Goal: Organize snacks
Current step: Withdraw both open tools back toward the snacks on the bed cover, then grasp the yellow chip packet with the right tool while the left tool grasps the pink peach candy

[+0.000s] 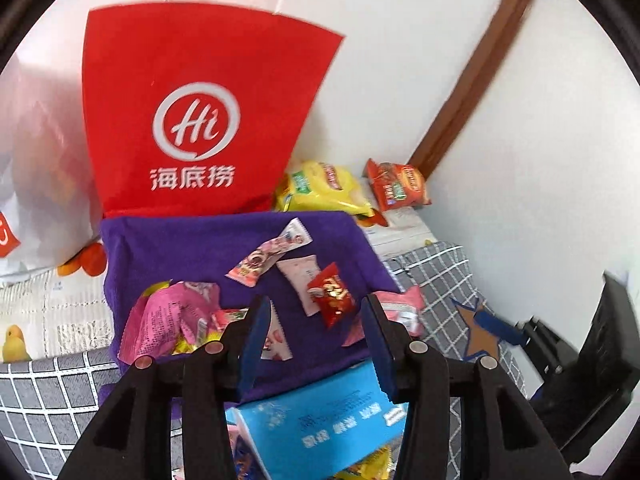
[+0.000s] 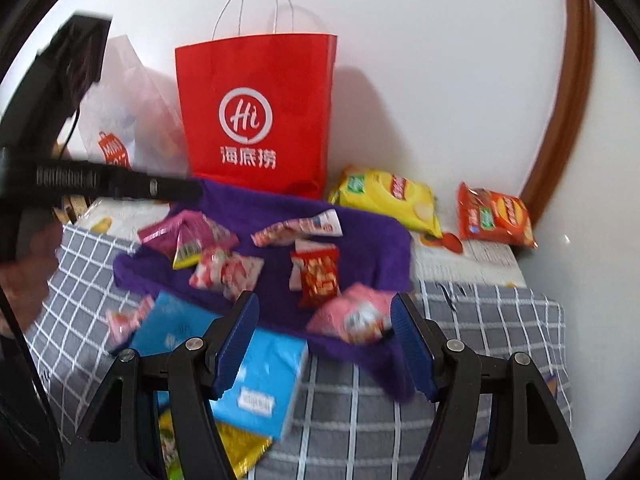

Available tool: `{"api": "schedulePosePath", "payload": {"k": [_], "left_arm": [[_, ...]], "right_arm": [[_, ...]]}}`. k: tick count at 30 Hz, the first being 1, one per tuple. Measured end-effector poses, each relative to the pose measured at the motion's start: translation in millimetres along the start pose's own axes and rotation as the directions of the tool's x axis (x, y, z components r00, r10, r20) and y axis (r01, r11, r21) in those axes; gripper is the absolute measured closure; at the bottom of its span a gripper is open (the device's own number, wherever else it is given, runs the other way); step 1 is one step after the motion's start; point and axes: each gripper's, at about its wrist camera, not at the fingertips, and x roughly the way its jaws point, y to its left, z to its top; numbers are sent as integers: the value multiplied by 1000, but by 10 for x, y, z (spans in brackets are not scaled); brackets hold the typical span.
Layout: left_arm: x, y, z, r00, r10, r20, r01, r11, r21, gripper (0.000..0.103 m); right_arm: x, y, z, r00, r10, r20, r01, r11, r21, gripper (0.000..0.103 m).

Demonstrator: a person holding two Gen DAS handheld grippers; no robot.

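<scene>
Red paper bag stands upright by the wall, contents hidden. Crinkly foil snack packets lie scattered on the fuzzy purple cloth. Flat blue box sits just beside it. Left gripper and right gripper both spread wide, holding nothing.

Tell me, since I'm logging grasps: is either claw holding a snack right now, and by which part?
Nothing is held. The left claw and the right claw are both open above the purple cloth, with no packet between the jaws.
</scene>
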Motion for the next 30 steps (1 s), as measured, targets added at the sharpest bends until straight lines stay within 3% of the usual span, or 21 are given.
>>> {"api": "schedulePosePath", "payload": {"k": [9,13,24,30], "left_arm": [[-168,-338,-107,1000,-20,22,19,998,54,58],[-201,-335,-245,1000,-14,-12,14,999,34,58],[-560,194,-750,994,105,-38,-107,994,-35,51],[-619,391,-1074,990,131,-58,-135,989,-68,50]], "right_arm": [[-196,120,-526,993,88,-73,-86,995,42,40],[-206,206,-710,985,145,-89,-139,988,72,40],[32,584,-969,970,211,-121,-206,977,58,36],[246,597,-1047,973,170,-155,-159,984,85,36]]}}
